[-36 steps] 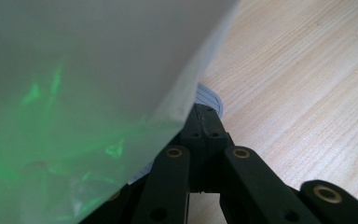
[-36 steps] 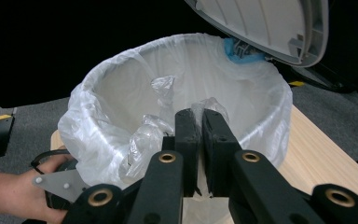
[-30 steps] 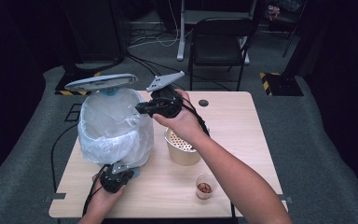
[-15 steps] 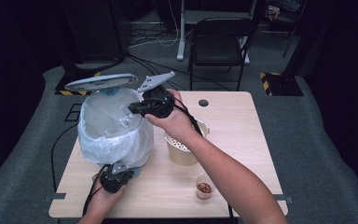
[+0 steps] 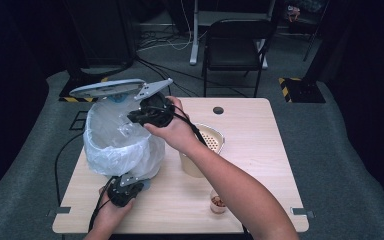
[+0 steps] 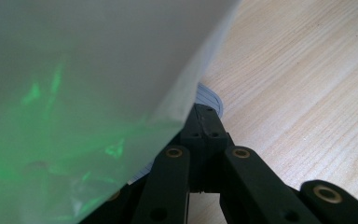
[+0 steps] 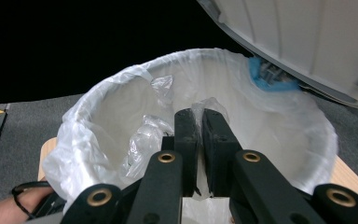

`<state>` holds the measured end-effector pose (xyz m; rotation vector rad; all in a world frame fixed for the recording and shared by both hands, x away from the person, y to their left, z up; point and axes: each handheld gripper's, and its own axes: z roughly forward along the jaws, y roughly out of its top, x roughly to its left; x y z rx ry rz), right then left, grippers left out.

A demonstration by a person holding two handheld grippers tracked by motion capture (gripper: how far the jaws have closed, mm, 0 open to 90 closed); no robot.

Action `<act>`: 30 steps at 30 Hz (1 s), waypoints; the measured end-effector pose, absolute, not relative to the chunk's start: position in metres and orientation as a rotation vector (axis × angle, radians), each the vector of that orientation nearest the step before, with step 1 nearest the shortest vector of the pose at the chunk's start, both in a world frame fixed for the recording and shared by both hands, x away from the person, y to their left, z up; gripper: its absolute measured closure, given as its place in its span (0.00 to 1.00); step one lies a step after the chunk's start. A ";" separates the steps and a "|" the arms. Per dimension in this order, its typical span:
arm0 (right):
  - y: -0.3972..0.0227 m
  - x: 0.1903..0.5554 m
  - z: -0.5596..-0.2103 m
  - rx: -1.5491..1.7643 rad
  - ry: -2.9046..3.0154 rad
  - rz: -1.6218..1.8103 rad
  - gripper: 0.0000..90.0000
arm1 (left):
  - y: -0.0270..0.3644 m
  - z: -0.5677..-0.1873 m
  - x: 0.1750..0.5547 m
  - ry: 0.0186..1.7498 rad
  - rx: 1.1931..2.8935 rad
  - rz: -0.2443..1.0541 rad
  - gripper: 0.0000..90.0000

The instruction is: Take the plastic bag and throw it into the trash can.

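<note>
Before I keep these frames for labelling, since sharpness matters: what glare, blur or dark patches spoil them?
High view: table well lit, room around it nearly black. Left gripper view: bag fills the near field, out of focus, with green glints. Right gripper view: lid edge smeared at right, background black.

right tongs [image 5: 132,116] moved left, over bin liner [image 5: 111,150]

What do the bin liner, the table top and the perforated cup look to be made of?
Bin liner: thin translucent plastic film, glossy and crinkled, folded over the rim. Table top: pale wood or wood-look laminate with a matt finish; straight grain lines show in the left gripper view. Perforated cup: probably cream-coloured plastic with rows of small holes; I can't be sure.
</note>
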<state>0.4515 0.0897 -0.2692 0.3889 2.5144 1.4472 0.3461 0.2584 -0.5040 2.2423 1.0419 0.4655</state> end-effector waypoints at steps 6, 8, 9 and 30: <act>0.106 0.448 -0.275 0.363 2.532 1.425 0.86 | 0.258 -0.504 0.346 1.043 2.240 0.467 1.00; 0.109 0.448 -0.276 0.364 2.531 1.424 0.78 | 0.259 -0.504 0.346 1.044 2.240 0.468 1.00; 0.110 0.448 -0.277 0.358 2.523 1.422 0.74 | 0.259 -0.504 0.346 1.044 2.241 0.467 1.00; 0.049 0.434 -0.268 0.423 2.460 1.421 0.66 | 0.259 -0.504 0.346 1.042 2.244 0.470 1.00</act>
